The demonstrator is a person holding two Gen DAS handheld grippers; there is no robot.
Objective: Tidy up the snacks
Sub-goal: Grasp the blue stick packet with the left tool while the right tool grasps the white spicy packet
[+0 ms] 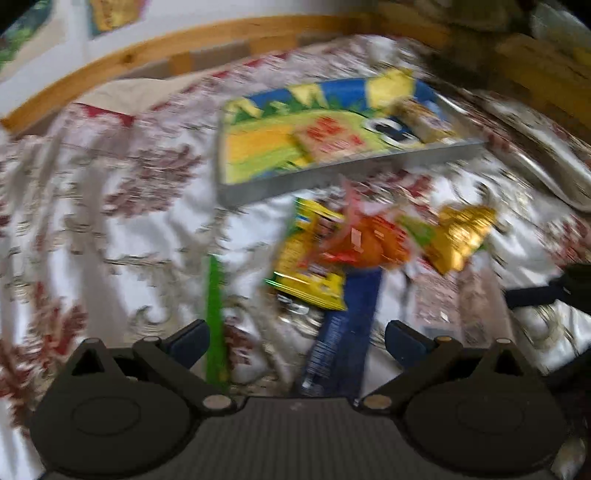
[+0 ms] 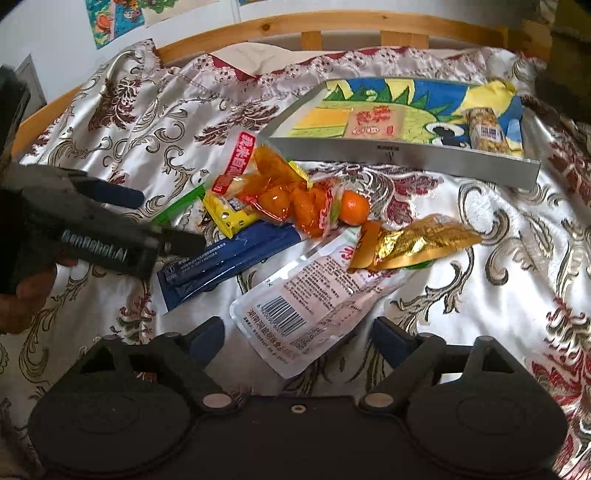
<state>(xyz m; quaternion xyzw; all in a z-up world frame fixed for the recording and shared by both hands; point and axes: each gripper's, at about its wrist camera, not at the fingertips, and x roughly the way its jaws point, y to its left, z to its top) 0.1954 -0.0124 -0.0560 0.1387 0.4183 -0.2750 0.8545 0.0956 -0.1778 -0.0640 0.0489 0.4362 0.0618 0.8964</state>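
A pile of snack packets lies on a patterned bedspread: a blue packet (image 2: 221, 254), a yellow packet (image 2: 229, 214), a clear bag of orange sweets (image 2: 291, 199), a gold packet (image 2: 417, 240) and a white pouch with a barcode (image 2: 306, 299). A colourful tray (image 2: 406, 125) behind them holds a flat pink packet (image 2: 373, 122) and a snack bar (image 2: 487, 133). My left gripper (image 1: 297, 339) is open over the blue packet (image 1: 343, 325); that view is blurred. It also shows at the left of the right wrist view (image 2: 125, 218). My right gripper (image 2: 297, 338) is open around the white pouch's near end.
A green strip (image 1: 214, 317) lies left of the pile. A wooden bed rail (image 2: 295, 26) runs along the back, with a wall and posters behind. A white object (image 1: 546, 158) lies at the right in the left wrist view.
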